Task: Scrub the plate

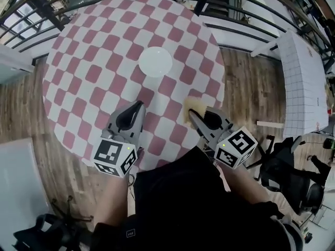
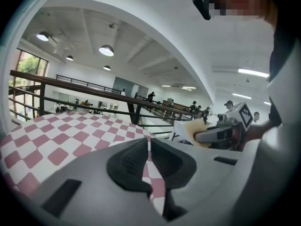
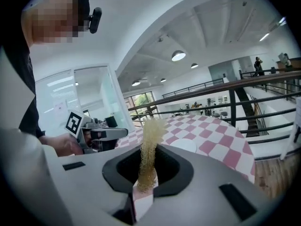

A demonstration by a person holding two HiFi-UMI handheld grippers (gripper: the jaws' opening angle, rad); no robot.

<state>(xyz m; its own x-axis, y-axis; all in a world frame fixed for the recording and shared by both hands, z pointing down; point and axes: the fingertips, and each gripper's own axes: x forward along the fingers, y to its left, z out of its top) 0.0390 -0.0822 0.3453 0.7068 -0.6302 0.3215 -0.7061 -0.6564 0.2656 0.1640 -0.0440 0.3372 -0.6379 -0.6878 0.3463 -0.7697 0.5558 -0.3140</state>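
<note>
**Q:** Where is the plate, and what holds the scrubber?

**A:** A white plate (image 1: 155, 61) sits bare near the middle of a round table (image 1: 89, 51) covered in red-and-white checks. The right gripper (image 1: 191, 113) is clamped on a yellow scouring pad (image 1: 193, 104), which stands up between its jaws. The left gripper (image 1: 140, 105) has its jaws together with nothing in them. Both hover at the near edge of the table, well apart from the plate.

**Q:** So which step is this?

**A:** Probably the approach, as no scrubbing has begun. Next, the pad needs carrying forward and pressing flat onto the plate. The left gripper could steady the rim so the plate doesn't slide.
</note>
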